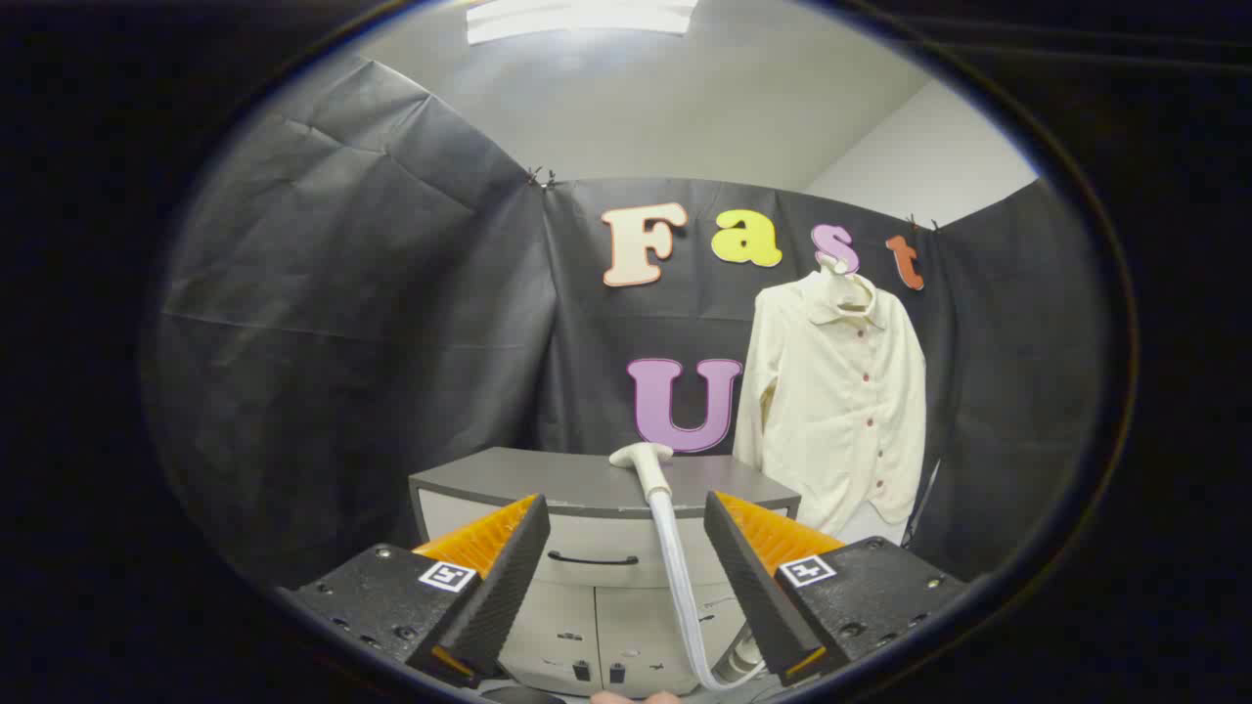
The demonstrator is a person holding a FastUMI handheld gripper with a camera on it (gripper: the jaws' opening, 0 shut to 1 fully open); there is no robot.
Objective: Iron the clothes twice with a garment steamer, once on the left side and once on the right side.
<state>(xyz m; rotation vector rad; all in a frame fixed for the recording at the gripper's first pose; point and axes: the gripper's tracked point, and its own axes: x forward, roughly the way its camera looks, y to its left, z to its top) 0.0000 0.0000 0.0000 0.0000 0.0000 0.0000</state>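
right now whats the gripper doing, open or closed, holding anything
Gripper: open, holding nothing; its fingers are spread apart, with the steamer head lying on the cabinet beyond them.

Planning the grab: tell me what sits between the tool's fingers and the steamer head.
In the gripper view, only the steamer's hose and the cabinet's front; the open tool holds nothing. Steamer head lies on top.

No readable text or numbers. Each finger block of the gripper (626, 567) carries a square black-and-white marker, pattern only. Fingers apart.
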